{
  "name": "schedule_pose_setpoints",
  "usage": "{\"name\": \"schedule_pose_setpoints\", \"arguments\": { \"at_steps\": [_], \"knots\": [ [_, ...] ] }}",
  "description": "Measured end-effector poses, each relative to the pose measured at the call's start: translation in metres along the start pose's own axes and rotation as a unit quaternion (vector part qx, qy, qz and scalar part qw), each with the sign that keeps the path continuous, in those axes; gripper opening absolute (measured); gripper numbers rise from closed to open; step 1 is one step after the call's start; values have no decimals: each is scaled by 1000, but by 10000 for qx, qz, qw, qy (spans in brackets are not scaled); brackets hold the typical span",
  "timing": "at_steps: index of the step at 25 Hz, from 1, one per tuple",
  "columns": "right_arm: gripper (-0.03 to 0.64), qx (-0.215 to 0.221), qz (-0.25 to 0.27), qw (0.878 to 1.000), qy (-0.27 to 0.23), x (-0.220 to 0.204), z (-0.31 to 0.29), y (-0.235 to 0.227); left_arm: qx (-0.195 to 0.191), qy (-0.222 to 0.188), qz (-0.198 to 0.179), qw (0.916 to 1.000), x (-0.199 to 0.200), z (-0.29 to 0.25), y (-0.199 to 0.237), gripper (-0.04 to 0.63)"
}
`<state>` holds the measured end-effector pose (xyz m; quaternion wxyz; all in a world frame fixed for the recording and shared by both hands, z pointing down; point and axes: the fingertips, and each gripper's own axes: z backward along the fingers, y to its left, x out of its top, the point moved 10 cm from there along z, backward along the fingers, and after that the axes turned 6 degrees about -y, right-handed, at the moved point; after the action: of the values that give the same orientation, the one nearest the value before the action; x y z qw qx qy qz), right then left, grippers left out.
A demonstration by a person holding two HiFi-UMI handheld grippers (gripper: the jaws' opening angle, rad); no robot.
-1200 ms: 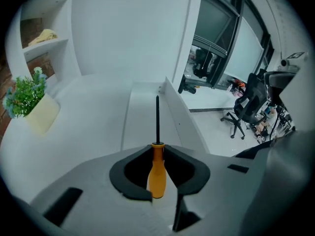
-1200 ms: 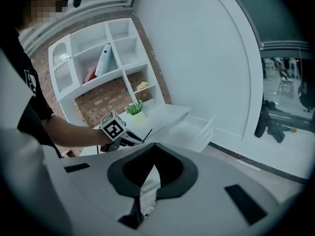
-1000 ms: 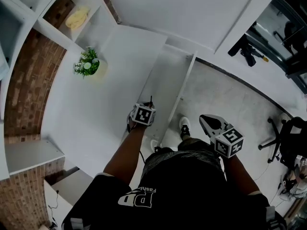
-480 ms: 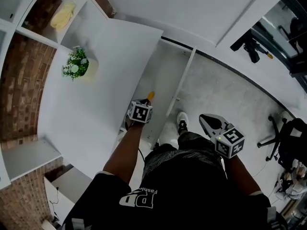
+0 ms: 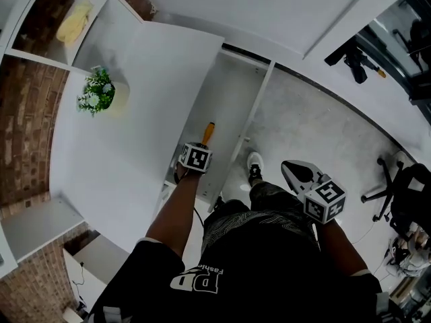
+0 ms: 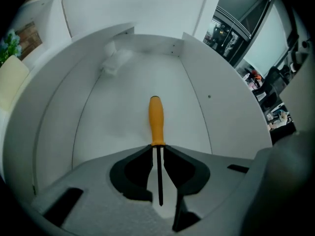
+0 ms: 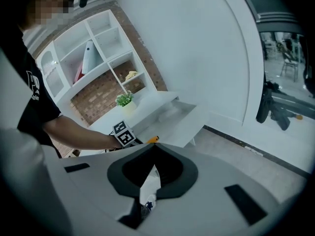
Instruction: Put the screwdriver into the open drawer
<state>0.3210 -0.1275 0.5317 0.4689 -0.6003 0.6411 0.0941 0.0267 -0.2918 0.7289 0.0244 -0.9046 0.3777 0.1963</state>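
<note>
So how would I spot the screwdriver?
Find the white counter with the little plant, then the open drawer at its edge. Over that drawer, the left gripper holds the screwdriver by its thin dark shaft. Nothing else there has a bright orange handle.

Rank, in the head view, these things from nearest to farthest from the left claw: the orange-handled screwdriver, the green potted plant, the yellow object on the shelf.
1. Orange-handled screwdriver: held in the left claw, over the open white drawer.
2. Green potted plant: on the white desktop, upper left.
3. Yellow object: on the shelf, farthest upper left.
</note>
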Motion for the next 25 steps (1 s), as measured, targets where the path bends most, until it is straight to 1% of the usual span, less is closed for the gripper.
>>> {"name": "schedule_pose_setpoints", "arguments": {
  "at_steps": [3,10,16,19,21,22,23,25],
  "knots": [
    [3,-59,-60,10000,49,-2,2,-5,-101,192,62,9997,-8,-10,-1,78],
    [3,-79,-101,9999,77,-2,-1,-9,-181,323,157,9992,-15,-19,-1,78],
    [3,-99,-130,9998,137,-6,-3,-9,-194,268,-56,9994,-11,-18,1,81],
    [3,-122,-100,9998,143,-6,-2,-7,-311,257,-37,9992,-15,-21,0,81],
    [3,-134,-65,9998,117,-5,-1,-4,-327,235,-99,9991,-15,-21,-1,83],
    [3,-140,-45,9998,99,-3,-1,-3,-322,253,-149,9991,-15,-20,-2,89],
    [3,-149,-24,9999,80,-2,-1,-1,-319,283,-196,9989,-15,-19,-3,114],
    [3,-176,19,9998,43,-1,0,4,-300,306,-283,9987,-16,-17,-6,123]
  ]
}}
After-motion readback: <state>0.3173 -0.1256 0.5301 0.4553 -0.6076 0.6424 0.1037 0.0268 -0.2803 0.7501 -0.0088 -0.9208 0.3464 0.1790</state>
